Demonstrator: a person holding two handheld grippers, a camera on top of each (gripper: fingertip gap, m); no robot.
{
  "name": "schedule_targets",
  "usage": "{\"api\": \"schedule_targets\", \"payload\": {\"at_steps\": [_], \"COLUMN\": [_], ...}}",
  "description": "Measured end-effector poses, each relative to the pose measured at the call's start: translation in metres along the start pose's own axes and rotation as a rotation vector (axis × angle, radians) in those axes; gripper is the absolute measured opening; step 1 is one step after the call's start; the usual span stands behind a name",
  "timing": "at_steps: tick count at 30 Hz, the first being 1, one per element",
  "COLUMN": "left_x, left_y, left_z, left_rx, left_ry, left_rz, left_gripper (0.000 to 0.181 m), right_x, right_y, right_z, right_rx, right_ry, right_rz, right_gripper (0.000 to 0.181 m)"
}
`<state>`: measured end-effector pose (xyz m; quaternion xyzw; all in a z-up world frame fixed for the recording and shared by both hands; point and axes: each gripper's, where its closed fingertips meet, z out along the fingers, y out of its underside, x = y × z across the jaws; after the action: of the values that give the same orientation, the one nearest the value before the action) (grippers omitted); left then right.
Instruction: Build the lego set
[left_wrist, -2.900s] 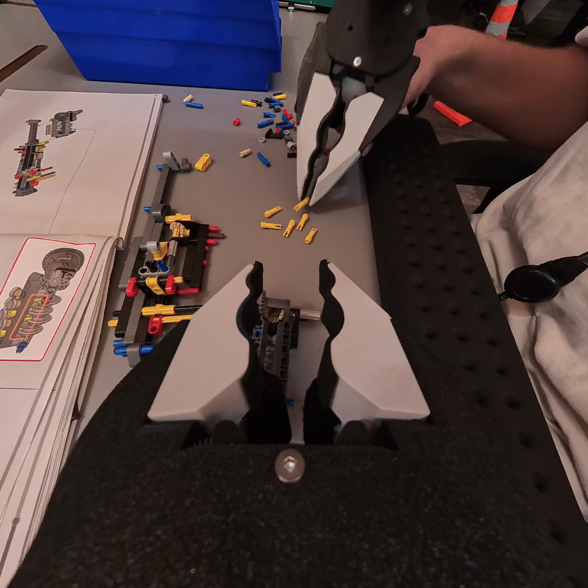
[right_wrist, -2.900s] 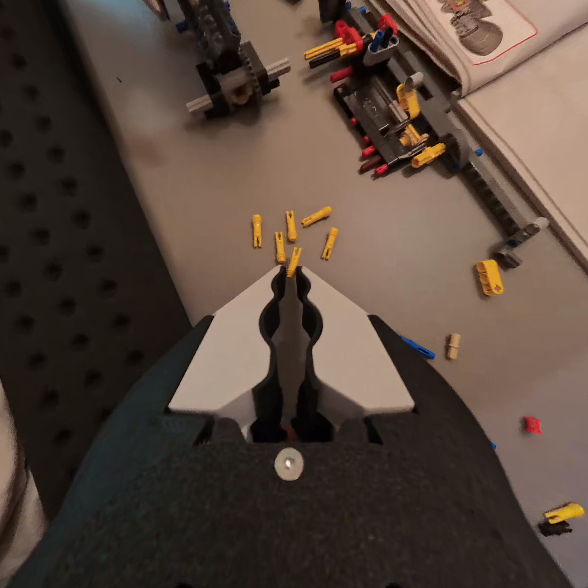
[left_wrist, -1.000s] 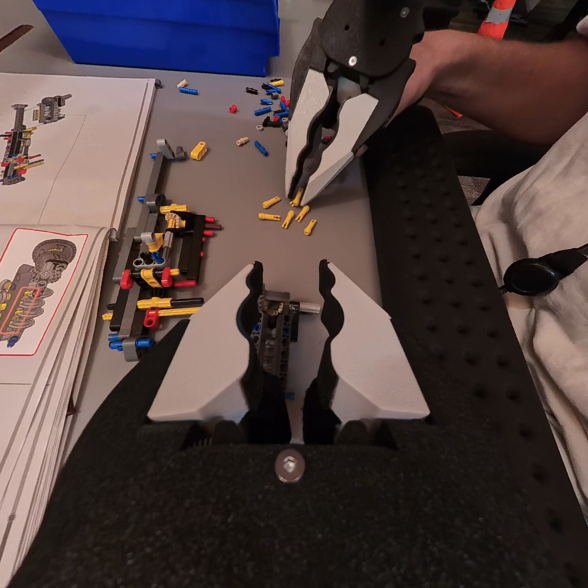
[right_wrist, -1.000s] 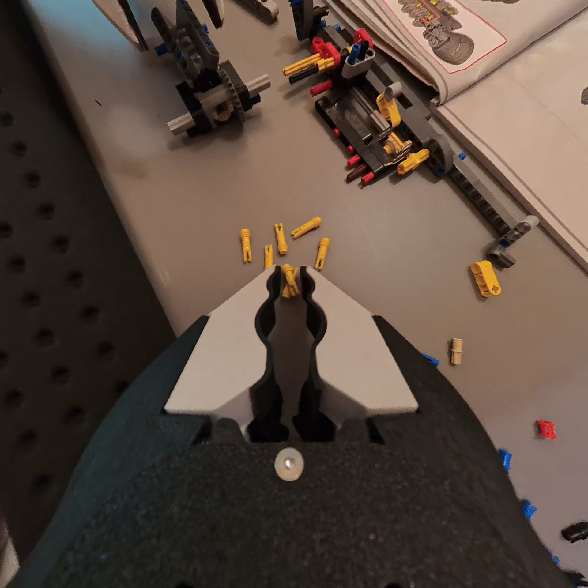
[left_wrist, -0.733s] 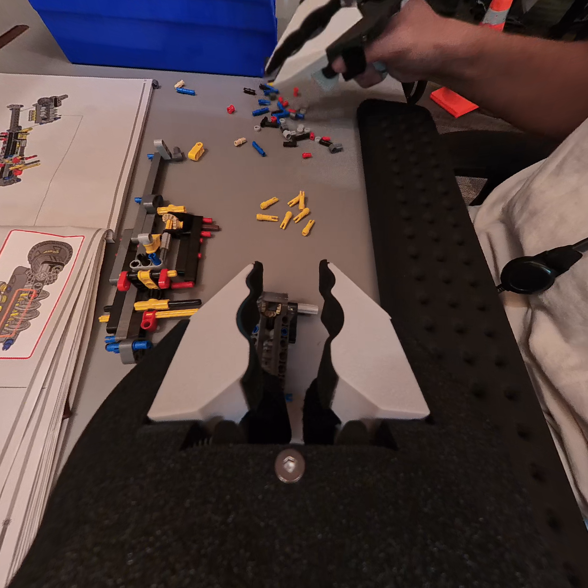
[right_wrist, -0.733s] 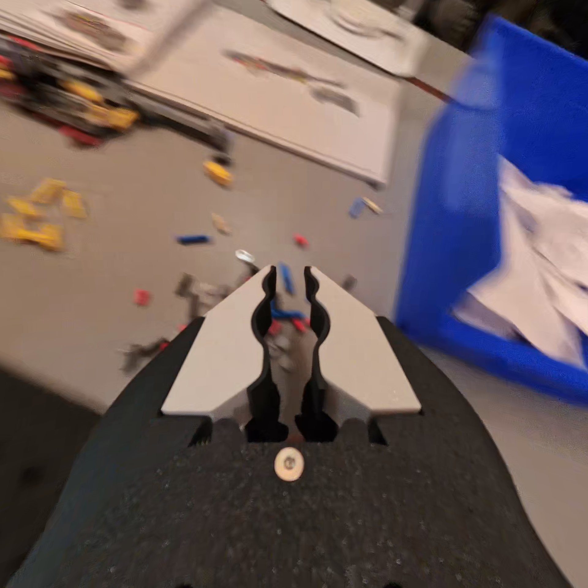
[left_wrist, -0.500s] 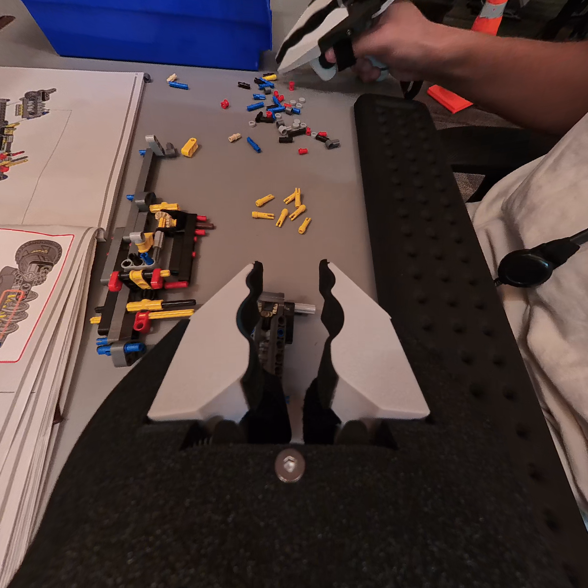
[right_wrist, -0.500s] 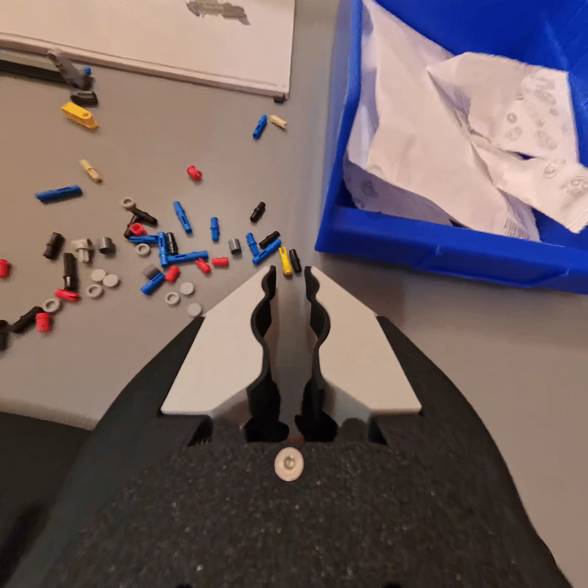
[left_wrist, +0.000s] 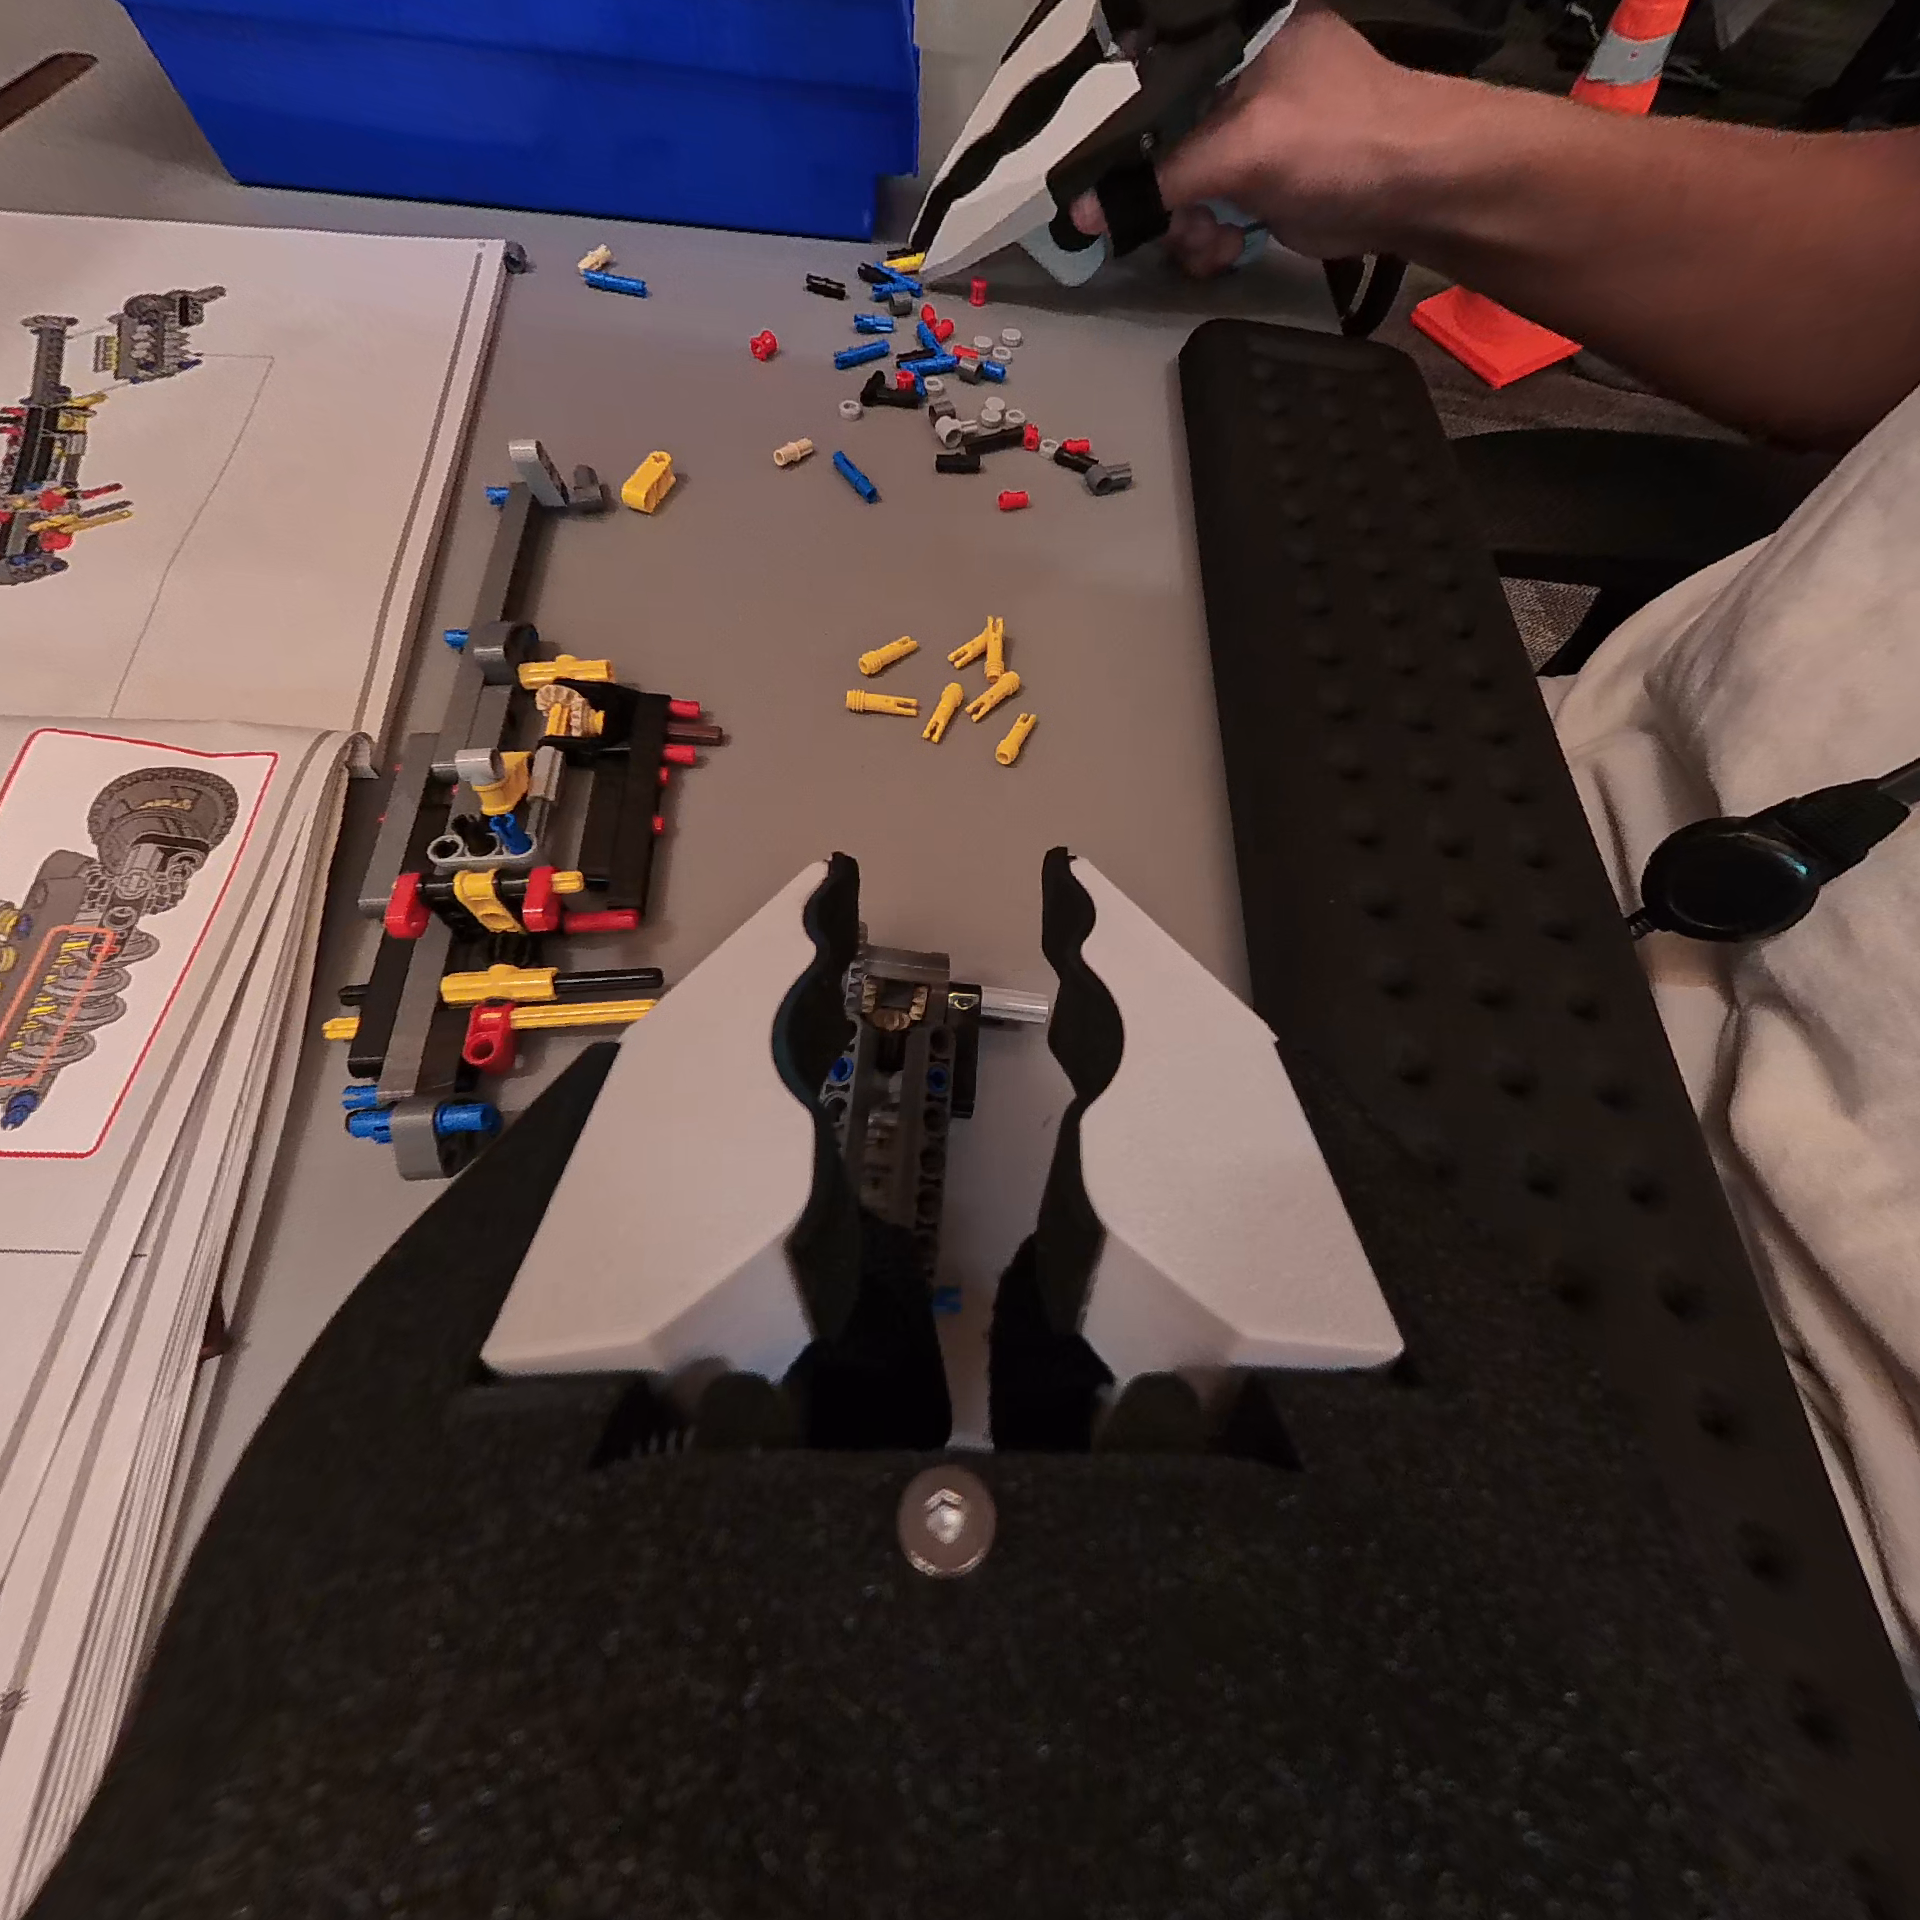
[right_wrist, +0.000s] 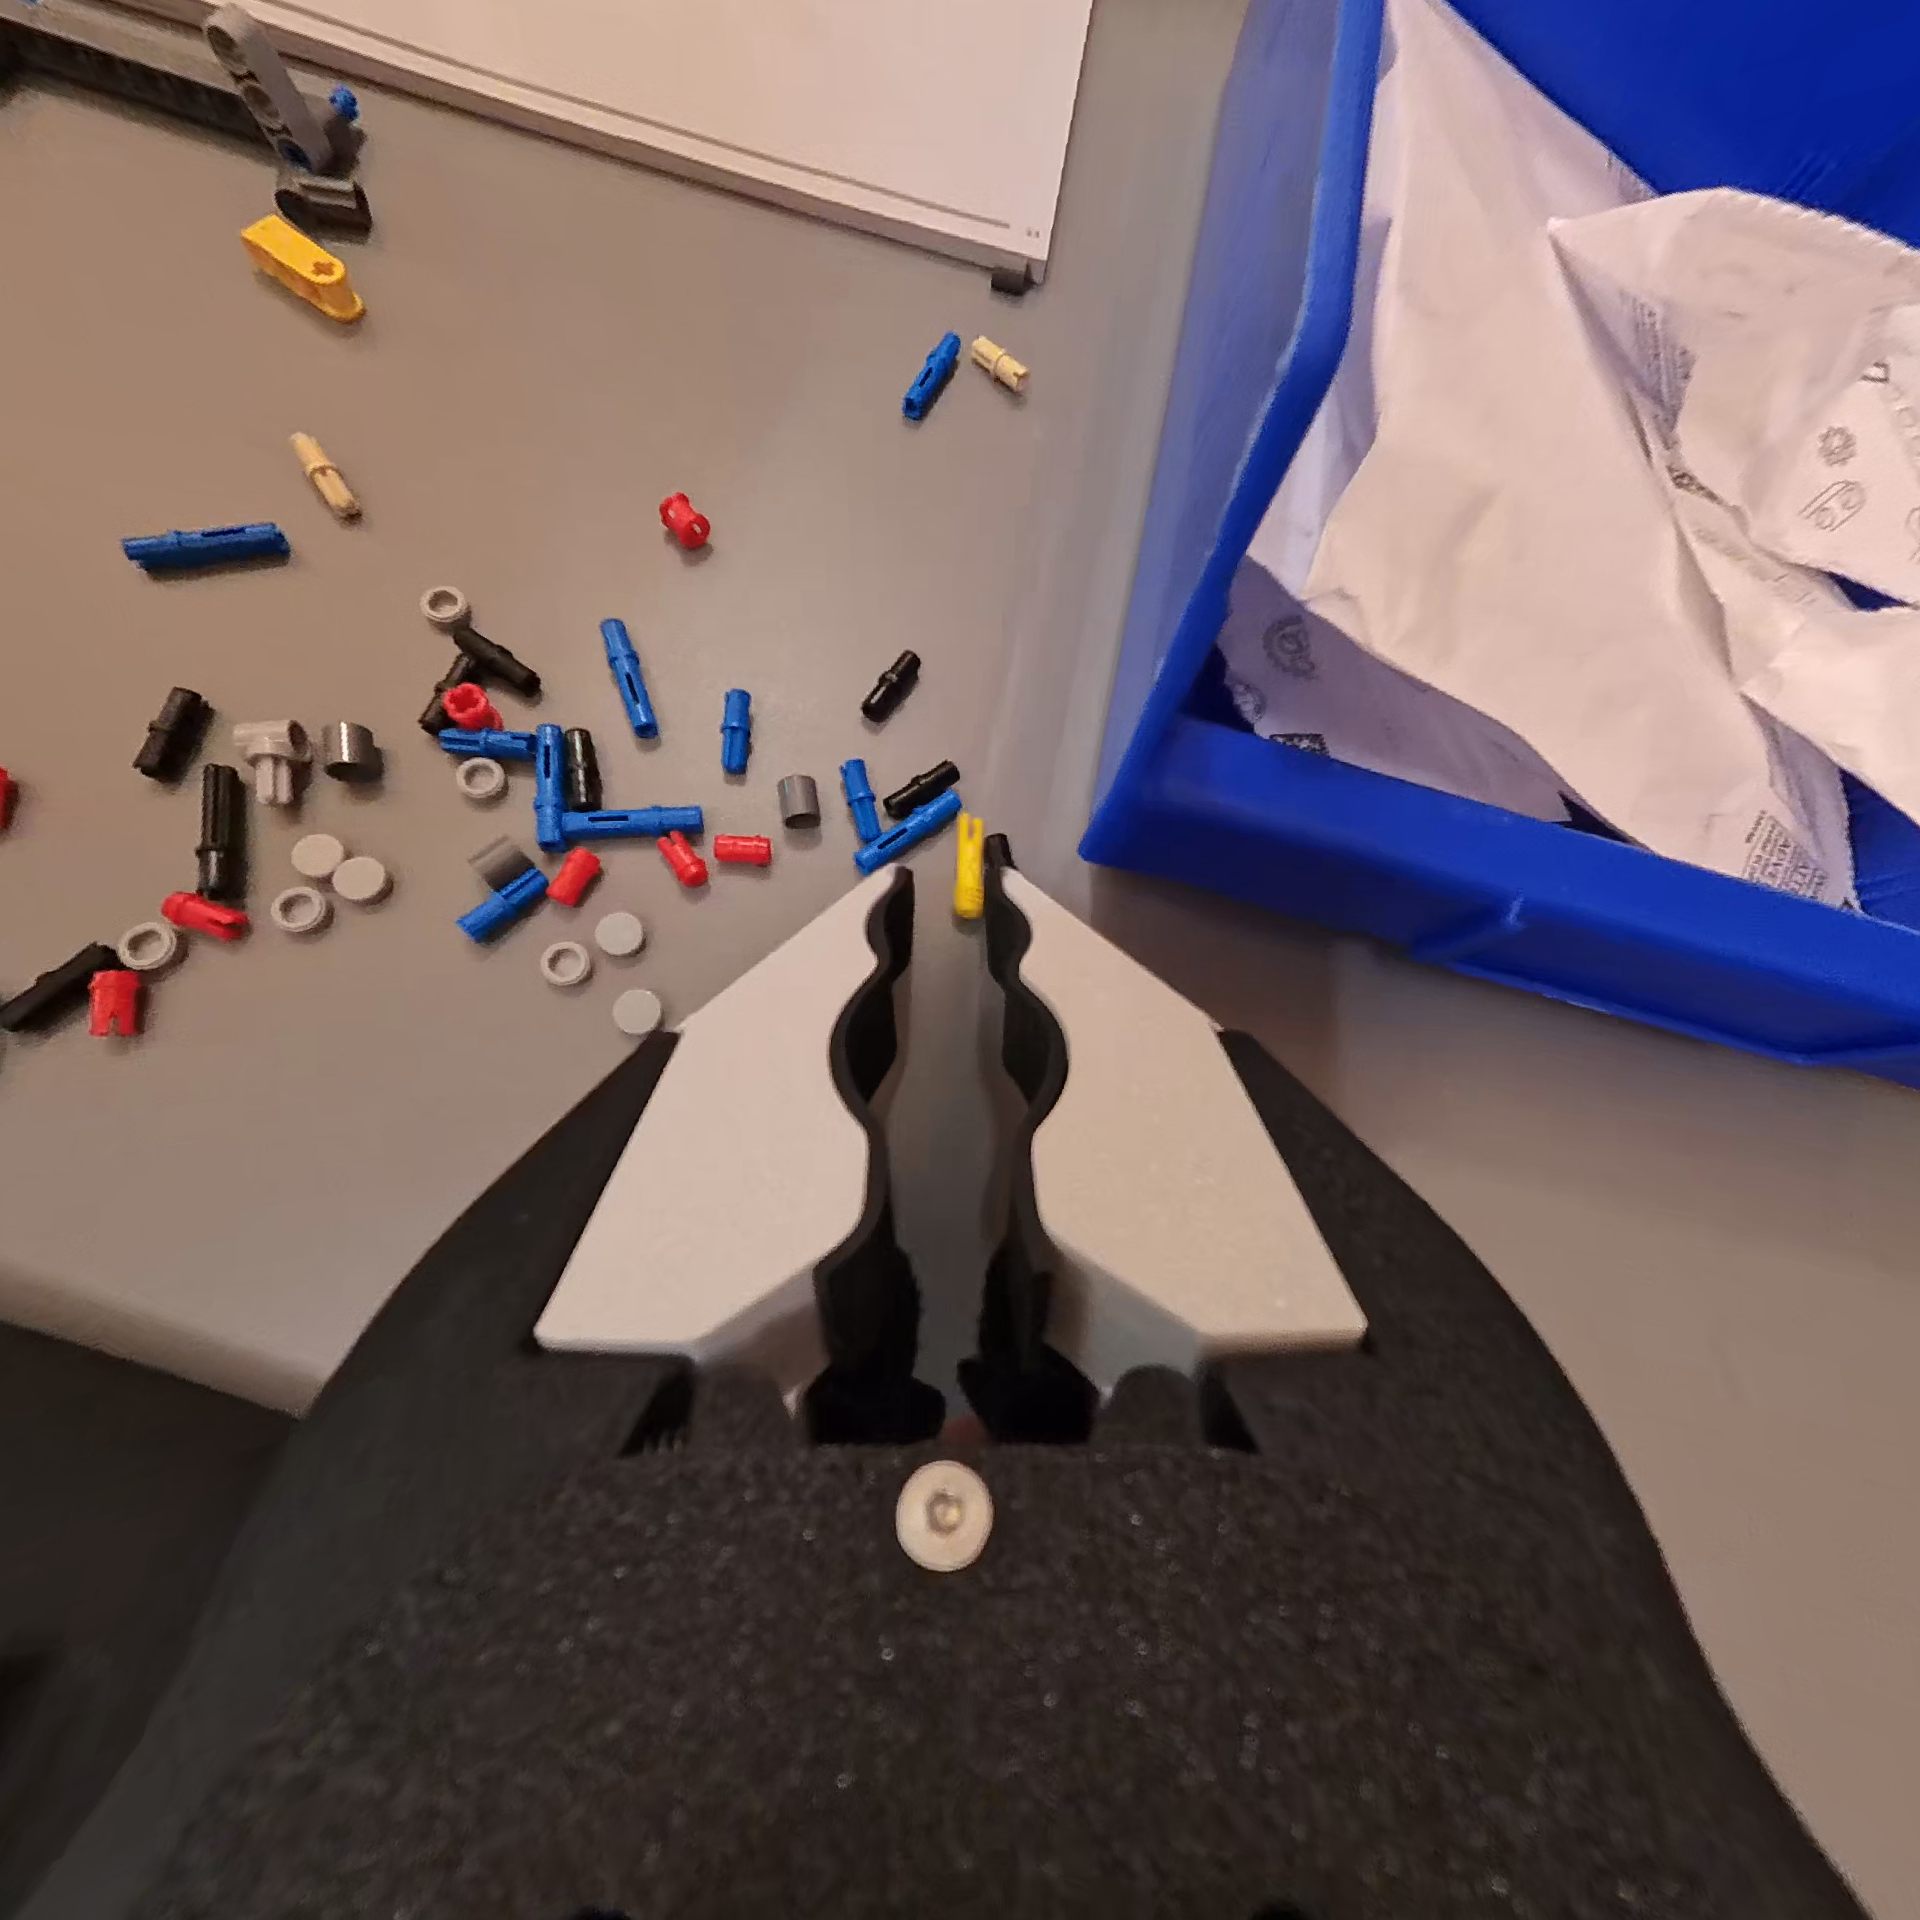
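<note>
Right gripper (right_wrist: 948, 883), jaws slightly apart, hovered at a yellow pin (right_wrist: 967, 879) by the loose pile; left gripper (left_wrist: 951, 862) gaped around the half-built subassembly (left_wrist: 902, 1081), most pieces unplaced.

The tabletop (right_wrist: 260, 1143) is smooth, matt grey; the scattered pins (right_wrist: 623, 821) are glossy hard plastic; the blue bin (right_wrist: 1455, 883) is shiny moulded plastic holding crumpled white paper (right_wrist: 1558, 582); the right tool (right_wrist: 948, 883) has matt grey fingers (right_wrist: 748, 1164) (faintly grainy) in rough black foam with a bright metal screw (right_wrist: 943, 1515); the booklet (left_wrist: 125, 935) is smooth printed paper.
</note>
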<state>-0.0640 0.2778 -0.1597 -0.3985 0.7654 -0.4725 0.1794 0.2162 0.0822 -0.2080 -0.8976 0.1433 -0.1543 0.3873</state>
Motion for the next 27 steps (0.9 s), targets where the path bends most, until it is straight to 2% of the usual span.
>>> {"api": "schedule_targets", "payload": {"at_steps": [12, 18, 20, 22, 25, 27], "left_x": [-0.001, -0.005, -0.010, -0.018, -0.032, -0.039], "left_y": [-0.002, -0.002, -0.003, -0.004, -0.005, -0.005], "left_z": [-0.002, -0.005, -0.008, -0.012, -0.017, -0.021], "left_rx": [0.006, 0.010, 0.019, 0.029, 0.041, 0.045], "left_ry": [-0.007, -0.027, -0.042, -0.069, -0.128, -0.163], "left_rz": [0.004, 0.004, -0.006, -0.026, -0.067, -0.081], "left_gripper": [0.034, 0.034, 0.034, 0.034, 0.034, 0.033], "right_x": [-0.003, -0.012, -0.034, -0.081, -0.156, -0.183], "right_y": [-0.001, -0.021, -0.043, -0.058, -0.064, -0.059], "right_z": [0.004, -0.018, -0.030, -0.033, -0.031, -0.023], "right_rx": [-0.025, 0.036, 0.103, 0.131, 0.109, 0.063], "right_ry": [-0.038, -0.008, -0.052, -0.206, -0.442, -0.499], "right_rz": [0.024, -0.025, -0.069, -0.116, -0.183, -0.237], "right_gripper": [0.005, 0.005, 0.005, 0.005, 0.006, 0.006]}}
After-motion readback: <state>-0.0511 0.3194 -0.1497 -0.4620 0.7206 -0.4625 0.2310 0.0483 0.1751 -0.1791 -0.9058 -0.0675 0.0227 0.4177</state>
